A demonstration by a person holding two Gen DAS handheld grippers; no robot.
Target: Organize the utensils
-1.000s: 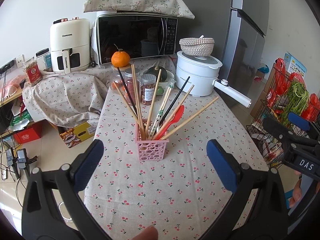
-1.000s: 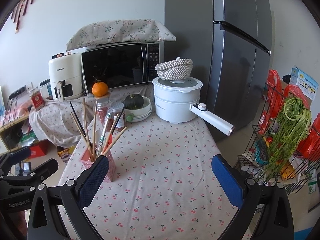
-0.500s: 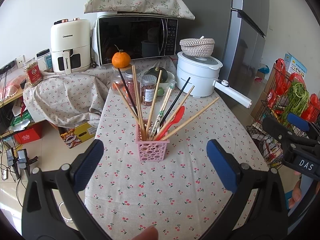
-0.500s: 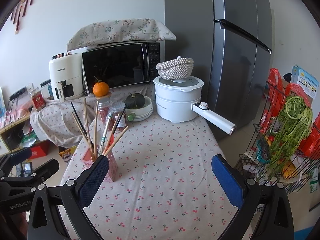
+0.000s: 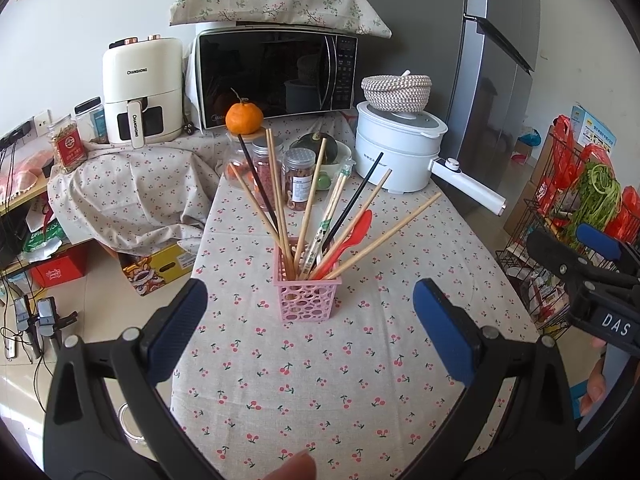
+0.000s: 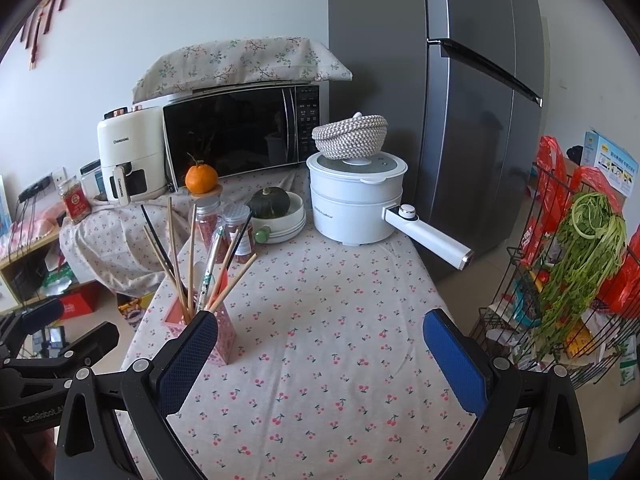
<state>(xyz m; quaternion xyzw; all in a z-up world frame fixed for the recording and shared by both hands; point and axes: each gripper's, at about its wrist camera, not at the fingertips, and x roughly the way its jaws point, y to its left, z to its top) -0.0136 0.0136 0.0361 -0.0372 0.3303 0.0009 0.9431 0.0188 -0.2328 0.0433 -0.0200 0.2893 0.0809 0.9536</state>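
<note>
Big picture: a tall grey fridge (image 6: 480, 120) stands at the back right, with a black microwave (image 5: 276, 72) under a floral cloth cover beside it and a white air fryer (image 5: 140, 88) further left. A white electric pot (image 5: 400, 156) with a woven basket on its lid sits at the far end of the table (image 5: 280, 380), which is covered in a cherry-print cloth. A wire rack of greens and red bags stands off to the right.

Now the task stuff. The pink basket (image 5: 307, 300) sits about mid-table, and every utensil I can spot is already standing in it — a fan of wooden chopsticks (image 5: 276, 192), a couple of black ones, a wrapped pair and a red spoon (image 5: 352, 232). No loose ones on the cloth that I can see.

So honestly this fits two stages: either they're all gathered and sorted, or they're about to be pulled out and arranged. Can't tell which from this.

The left gripper (image 5: 308, 320) hovers spread wide, lined up with the basket but well short of it, nothing between its blue pads. The right gripper (image 6: 320, 352) is spread too — empty, aimed at bare cloth with the basket just beside its left pad.

Any grab here needs care, since the sticks lean and cross each other.
</note>
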